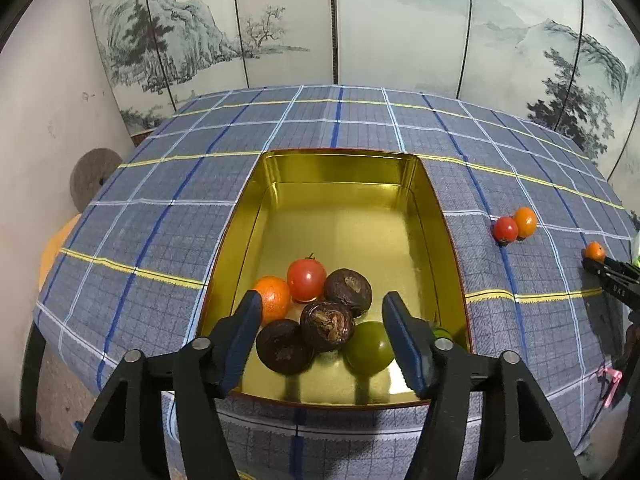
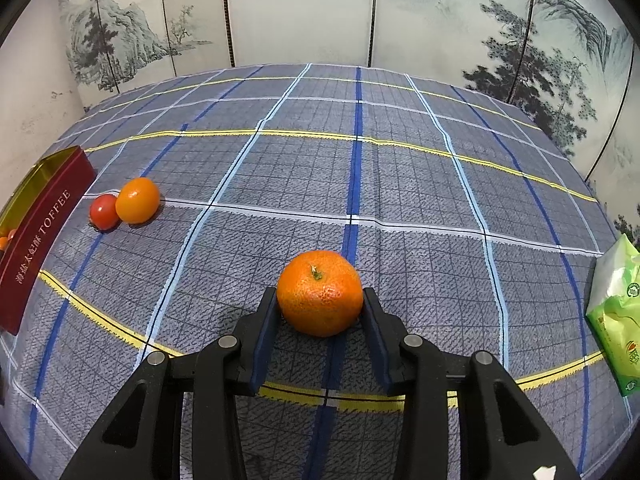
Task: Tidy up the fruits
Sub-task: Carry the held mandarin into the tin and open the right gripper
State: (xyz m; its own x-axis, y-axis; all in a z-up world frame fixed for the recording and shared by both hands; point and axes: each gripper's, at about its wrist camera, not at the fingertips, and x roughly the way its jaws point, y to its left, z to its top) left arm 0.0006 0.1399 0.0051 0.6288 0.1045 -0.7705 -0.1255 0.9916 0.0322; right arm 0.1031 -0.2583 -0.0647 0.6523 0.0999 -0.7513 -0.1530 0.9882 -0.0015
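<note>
Right wrist view: plaid tablecloth, painted folding screen behind.

The desk is covered by a woven checked cloth of coarse, matt weave. The tin is lined with glossy, mirror-like gold metal, its outer wall lacquered red. The mandarin is seen with dimpled, faintly shiny peel between matt black plastic claw arms faced with blue pads.

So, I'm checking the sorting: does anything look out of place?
Yes. A red tomato and an orange fruit sit on the tablecloth, outside the tin.
</note>
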